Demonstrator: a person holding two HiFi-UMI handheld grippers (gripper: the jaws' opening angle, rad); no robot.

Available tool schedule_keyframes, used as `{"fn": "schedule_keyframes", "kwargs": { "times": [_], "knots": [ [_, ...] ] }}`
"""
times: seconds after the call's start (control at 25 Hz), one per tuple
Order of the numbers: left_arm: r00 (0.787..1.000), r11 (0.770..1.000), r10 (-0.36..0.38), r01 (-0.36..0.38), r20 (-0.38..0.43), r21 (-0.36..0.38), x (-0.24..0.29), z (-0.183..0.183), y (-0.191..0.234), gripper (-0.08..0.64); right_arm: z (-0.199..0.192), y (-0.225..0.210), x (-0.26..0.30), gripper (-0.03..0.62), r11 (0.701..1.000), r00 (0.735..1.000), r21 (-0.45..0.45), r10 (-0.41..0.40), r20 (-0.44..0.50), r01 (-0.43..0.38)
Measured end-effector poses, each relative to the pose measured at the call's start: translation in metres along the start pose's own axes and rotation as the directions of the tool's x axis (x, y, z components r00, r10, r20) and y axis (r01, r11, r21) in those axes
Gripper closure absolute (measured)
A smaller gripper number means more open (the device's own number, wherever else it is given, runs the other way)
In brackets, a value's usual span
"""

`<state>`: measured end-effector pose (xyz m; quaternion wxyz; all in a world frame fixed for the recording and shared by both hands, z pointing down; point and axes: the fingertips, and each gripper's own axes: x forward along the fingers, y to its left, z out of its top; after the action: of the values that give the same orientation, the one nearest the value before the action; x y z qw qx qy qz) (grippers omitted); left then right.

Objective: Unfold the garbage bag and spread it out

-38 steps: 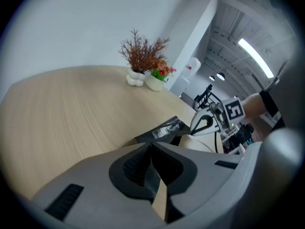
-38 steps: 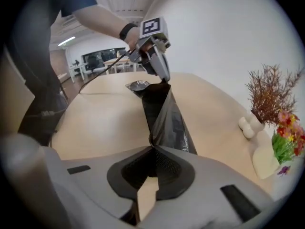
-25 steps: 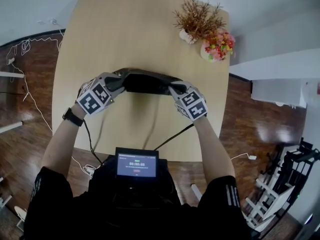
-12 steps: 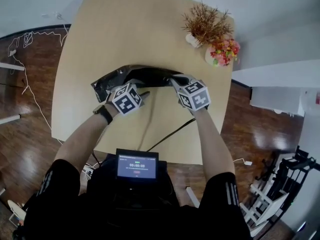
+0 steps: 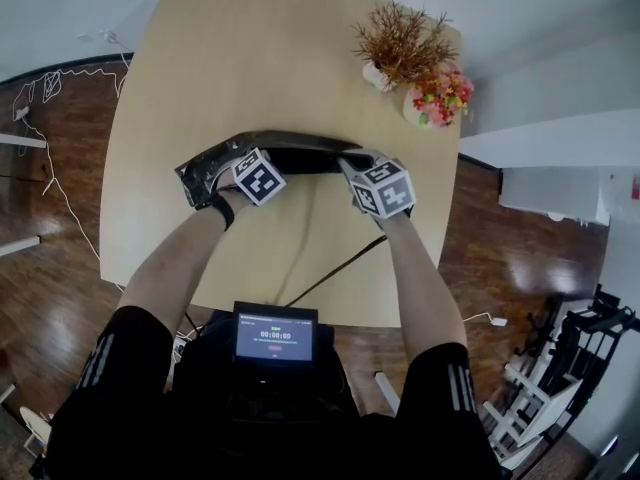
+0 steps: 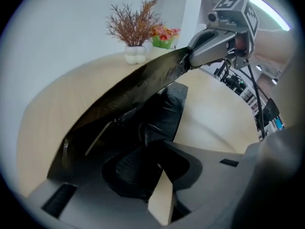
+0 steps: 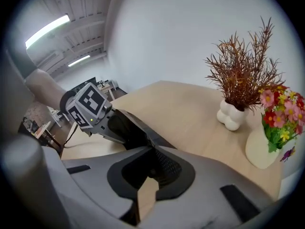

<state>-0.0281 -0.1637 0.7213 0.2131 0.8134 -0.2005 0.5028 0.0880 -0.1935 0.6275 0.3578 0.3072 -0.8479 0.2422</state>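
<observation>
A black garbage bag (image 5: 300, 153) lies stretched as a long folded strip across the middle of the wooden table (image 5: 250, 58). My right gripper (image 5: 350, 160) is shut on the bag's right end; in the left gripper view the right gripper (image 6: 188, 61) pinches that end, lifting the bag (image 6: 138, 85) off the table. My left gripper (image 5: 255, 158) sits near the strip's middle. Its jaws are closing with bag folds between them, and a gap shows between the tips of the left gripper (image 6: 159, 168). The bag's left end (image 5: 195, 178) lies free beyond it.
A dried plant in a white vase (image 5: 395, 43) and a vase of coloured flowers (image 5: 435, 93) stand at the table's far right corner. A small screen (image 5: 275, 333) hangs at my chest. Cables (image 5: 60, 198) trail on the dark floor at left.
My left gripper left the bag's left end and moved right along the strip toward the middle. That left end now lies free. The right gripper kept its grip and barely moved.
</observation>
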Motion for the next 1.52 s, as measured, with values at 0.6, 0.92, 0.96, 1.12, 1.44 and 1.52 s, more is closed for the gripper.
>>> {"fn": "schedule_keyframes", "kwargs": {
  "times": [0.6,0.92,0.96,1.12,1.44,1.52],
  "knots": [
    [0.943,0.945,-0.243,0.284,-0.226,0.166,-0.027,-0.063,-0.095,0.559,-0.046,-0.003,-0.003,0.584,0.991,0.987,0.117,0.08,-0.142,-0.064],
    [0.907,0.902,-0.346,0.392,-0.24,0.179,-0.042,-0.085,-0.153,0.552,-0.118,-0.001,0.009,0.58,0.996,0.939,0.08,0.064,-0.338,-0.039],
    [0.904,0.899,-0.354,0.4,-0.238,0.18,-0.042,-0.086,-0.157,0.552,-0.124,0.0,0.009,0.577,0.998,0.935,0.057,0.049,-0.351,-0.03],
    [0.906,0.902,-0.352,0.395,-0.236,0.171,-0.038,-0.09,-0.159,0.552,-0.138,-0.002,0.01,0.551,1.0,0.933,-0.029,-0.022,-0.358,0.012],
    [0.92,0.913,-0.34,0.373,-0.195,0.169,-0.048,-0.078,-0.153,0.552,-0.106,0.006,-0.017,0.425,0.996,0.976,-0.071,-0.067,-0.205,0.054],
    [0.925,0.915,-0.336,0.365,-0.176,0.172,-0.055,-0.073,-0.151,0.552,-0.097,0.013,-0.032,0.42,0.996,0.983,-0.065,-0.078,-0.167,0.068]
  ]
}}
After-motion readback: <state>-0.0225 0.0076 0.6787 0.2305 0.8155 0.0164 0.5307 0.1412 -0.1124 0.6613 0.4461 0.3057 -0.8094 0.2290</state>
